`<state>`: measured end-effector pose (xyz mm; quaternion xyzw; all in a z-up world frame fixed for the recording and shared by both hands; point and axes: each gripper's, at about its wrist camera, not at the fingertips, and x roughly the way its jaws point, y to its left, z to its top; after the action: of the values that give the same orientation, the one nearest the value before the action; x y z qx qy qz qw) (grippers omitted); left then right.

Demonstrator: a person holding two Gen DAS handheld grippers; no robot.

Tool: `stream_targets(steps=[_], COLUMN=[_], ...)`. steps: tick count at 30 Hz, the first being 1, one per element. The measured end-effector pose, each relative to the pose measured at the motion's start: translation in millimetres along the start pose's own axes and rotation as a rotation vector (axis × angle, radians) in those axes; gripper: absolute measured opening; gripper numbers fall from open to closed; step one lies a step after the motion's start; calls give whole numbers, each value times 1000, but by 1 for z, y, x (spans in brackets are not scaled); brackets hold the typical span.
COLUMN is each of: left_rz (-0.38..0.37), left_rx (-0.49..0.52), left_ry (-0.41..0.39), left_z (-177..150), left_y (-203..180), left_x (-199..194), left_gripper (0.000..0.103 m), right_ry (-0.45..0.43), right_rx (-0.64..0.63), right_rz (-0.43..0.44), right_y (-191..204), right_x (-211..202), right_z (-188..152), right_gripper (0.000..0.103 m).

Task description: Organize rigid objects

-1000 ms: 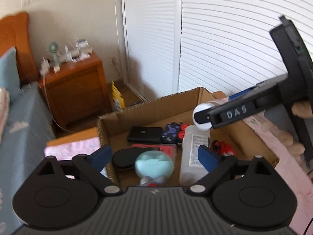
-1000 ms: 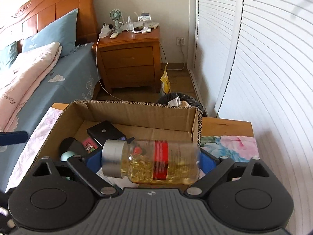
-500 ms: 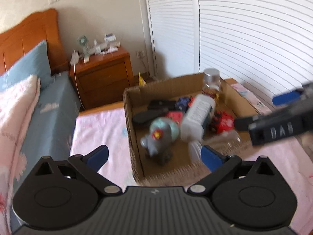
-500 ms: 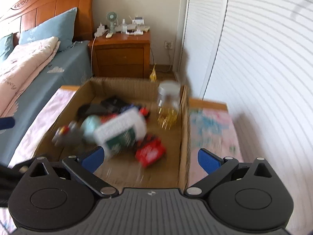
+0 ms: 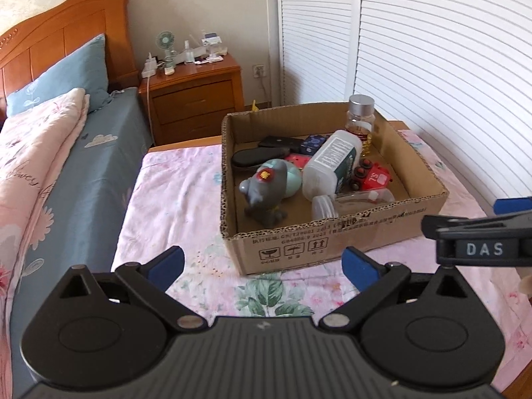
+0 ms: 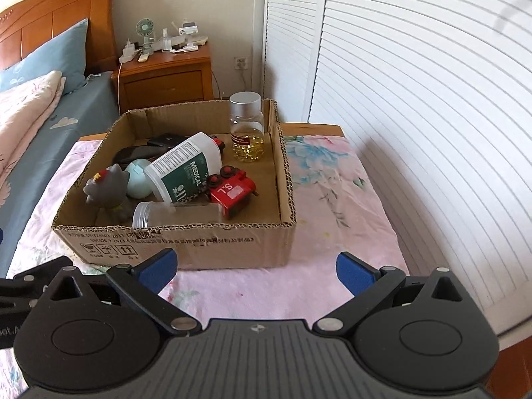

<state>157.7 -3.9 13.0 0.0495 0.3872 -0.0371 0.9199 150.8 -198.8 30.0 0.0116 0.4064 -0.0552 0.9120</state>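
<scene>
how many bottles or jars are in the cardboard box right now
3: a capsule jar upright in the far right corner, a white medical bottle lying across the middle, a clear empty jar lying against the near wall. Others may be hidden underneath.

A wooden nightstand (image 6: pixel 166 76) stands beside the bed (image 5: pixel 66 166) — a small fan (image 5: pixel 165 40) on top. White louvred doors (image 6: pixel 415 83) fill the right side — a floral cloth (image 6: pixel 332 183) covers the table.

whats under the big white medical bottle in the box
The white medical bottle lies tilted in the cardboard box, propped over the red toy truck and the mint round thing. Whatever sits directly beneath its body is covered.
</scene>
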Motion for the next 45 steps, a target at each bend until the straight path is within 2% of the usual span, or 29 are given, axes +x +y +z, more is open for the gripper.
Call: stream_targets(steps=[21,45], left_rz=[29,24], left_rx=[-1,10], left_ry=[-22,-29], left_z=[2,5], left_y=[0,-4], left_x=[-8,-9], left_gripper=[100,100], right_ry=[-28,-36], right_rx=[-11,-9], right_rz=[0,-11], right_y=[3,-1], right_x=[-13,-16], right_z=[-1,-2], right_gripper=[103,103])
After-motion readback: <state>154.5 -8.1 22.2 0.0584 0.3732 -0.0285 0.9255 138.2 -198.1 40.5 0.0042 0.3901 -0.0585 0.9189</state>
